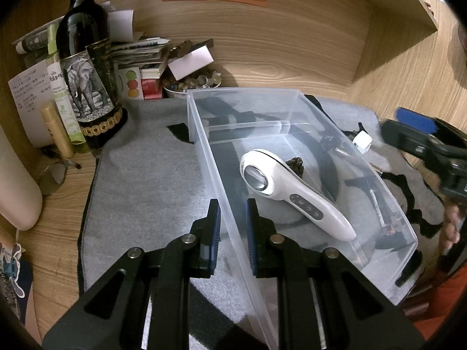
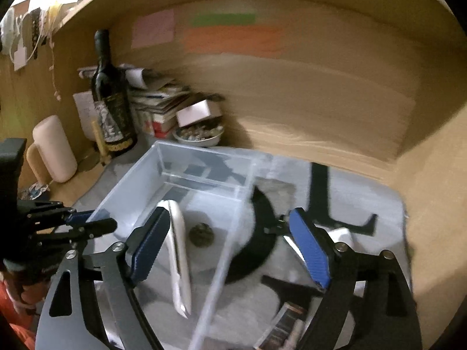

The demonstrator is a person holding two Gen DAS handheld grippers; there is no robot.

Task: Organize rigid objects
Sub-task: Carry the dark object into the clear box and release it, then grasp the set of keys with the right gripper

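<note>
One wine bottle (image 1: 87, 67), bead bowl (image 1: 192, 83) behind clear bin (image 1: 292, 102)

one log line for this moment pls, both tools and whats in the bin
left tool: shut on bin wall | right tool: open, empty, above bin | in bin: white device, dark lump

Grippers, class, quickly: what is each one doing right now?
Left gripper: shut on the clear bin, clamping its side wall.
Right gripper: open, holding nothing, above the white handheld device.
</note>
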